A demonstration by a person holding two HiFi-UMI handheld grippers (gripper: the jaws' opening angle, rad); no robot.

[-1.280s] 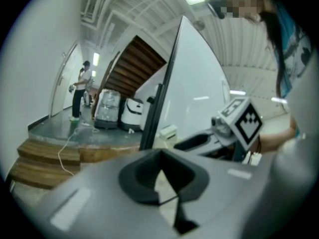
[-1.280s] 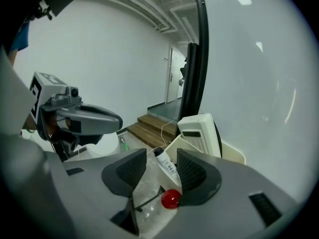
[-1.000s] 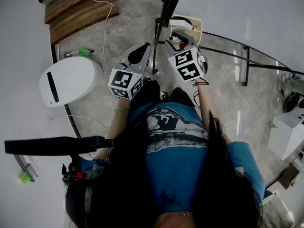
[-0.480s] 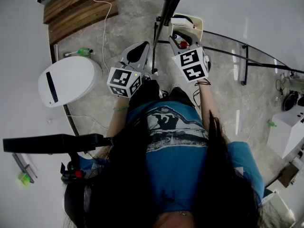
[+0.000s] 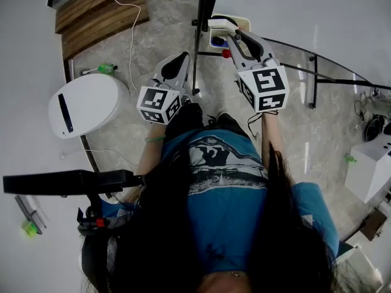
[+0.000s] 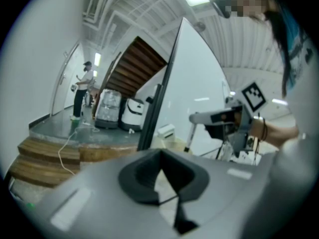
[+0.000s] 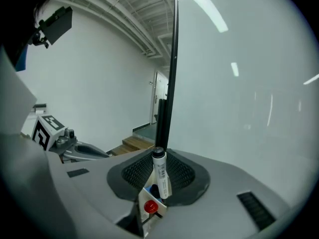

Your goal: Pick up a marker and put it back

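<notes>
A white marker [image 7: 159, 172] with a black cap stands upright between the pads of my right gripper [image 7: 158, 180], whose jaws have just been closing and now grip it. Just below it is the white marker holder [image 7: 144, 195], with a red-capped marker [image 7: 150, 207] and a blue one still inside. In the head view, my right gripper [image 5: 229, 34] reaches over the holder [image 5: 244, 22] on the whiteboard stand. My left gripper [image 5: 182, 61] hangs lower left of it, shut and empty, its pads [image 6: 142, 176] meeting at the tip.
The whiteboard [image 7: 239, 83] and its black post [image 7: 167, 83] rise right behind the holder. On the floor are a white round bin [image 5: 85, 102], a green bottle [image 5: 109, 68], a cable and wooden steps [image 5: 101, 14]. A person [image 6: 82, 91] stands far off.
My right gripper has risen and swung further from the body, above the holder, with its jaws closing on the marker. The left gripper has stayed in place.
</notes>
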